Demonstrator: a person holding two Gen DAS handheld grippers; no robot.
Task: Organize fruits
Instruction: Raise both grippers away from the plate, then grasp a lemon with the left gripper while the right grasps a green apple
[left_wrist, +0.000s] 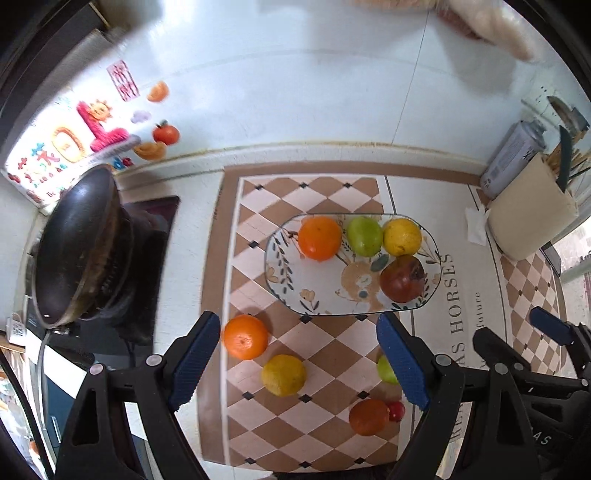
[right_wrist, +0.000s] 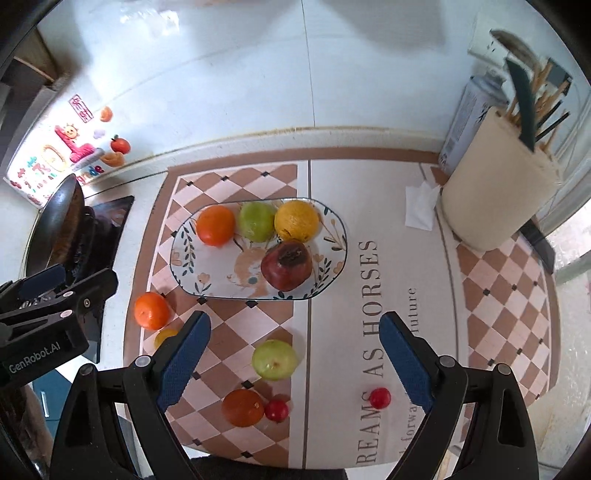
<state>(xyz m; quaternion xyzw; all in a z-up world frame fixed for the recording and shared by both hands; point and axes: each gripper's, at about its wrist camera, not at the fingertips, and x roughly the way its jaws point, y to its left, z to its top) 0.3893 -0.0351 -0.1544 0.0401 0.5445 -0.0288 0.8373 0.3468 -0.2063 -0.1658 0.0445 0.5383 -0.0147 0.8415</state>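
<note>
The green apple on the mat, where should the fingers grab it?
Grip the green apple around its round middle, coming straight down from above with the open right gripper. It sits alone on the mat, with clear space either side for the fingers.

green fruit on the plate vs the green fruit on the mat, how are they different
The plate's green fruit sits wedged between an orange and a yellow fruit, touching both; the mat's green fruit lies alone, touching nothing. The plate's one is a deeper green; the mat's one is paler and shows a brownish spot. Both are round and similar in size.
</note>
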